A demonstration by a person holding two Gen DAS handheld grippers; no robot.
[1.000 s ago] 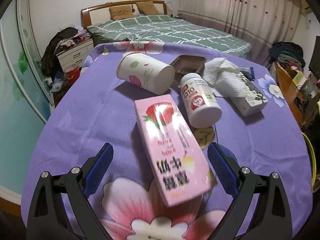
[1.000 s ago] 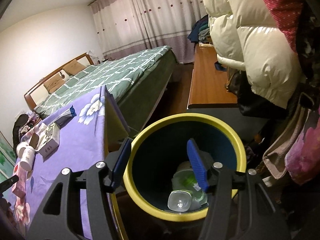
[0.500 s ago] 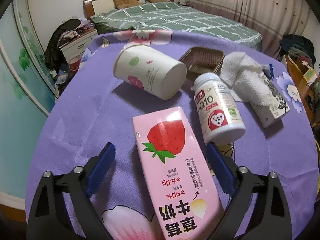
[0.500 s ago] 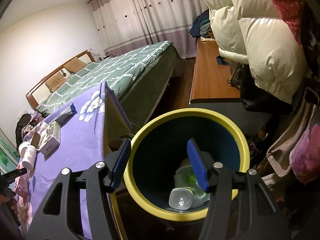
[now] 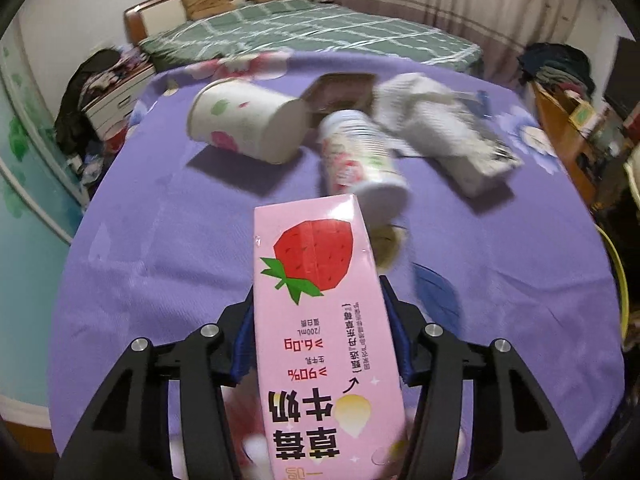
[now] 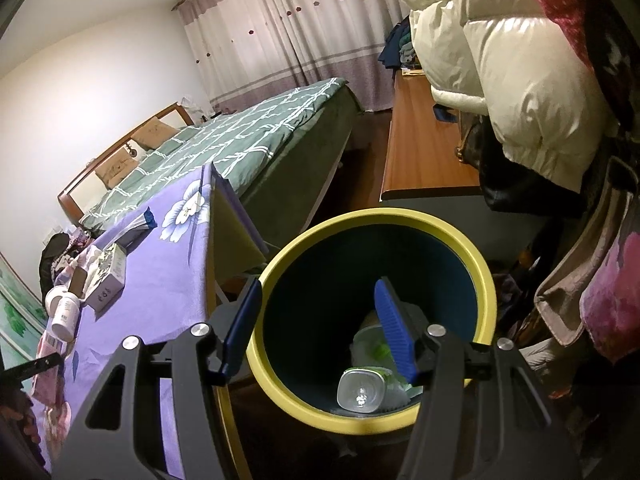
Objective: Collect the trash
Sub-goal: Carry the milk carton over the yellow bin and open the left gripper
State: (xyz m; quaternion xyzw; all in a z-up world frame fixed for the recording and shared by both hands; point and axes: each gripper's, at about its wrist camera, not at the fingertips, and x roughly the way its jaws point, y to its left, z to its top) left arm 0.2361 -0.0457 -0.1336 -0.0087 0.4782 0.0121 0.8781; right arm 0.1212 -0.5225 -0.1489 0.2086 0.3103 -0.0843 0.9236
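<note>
Downward-tilted left hand-held gripper point(image 5: 320, 336) (clamping carton point(image 5: 320, 320))

purple floral table point(image 5: 160, 240), cup point(image 5: 248, 124), bottle point(image 5: 360, 160)

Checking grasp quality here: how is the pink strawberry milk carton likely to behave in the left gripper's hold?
The pink strawberry milk carton has flat sides against the left gripper pads, so it probably won't roll. Thin card may dent if empty. It sticks out well past the pads, so it might pivot when swung.
</note>
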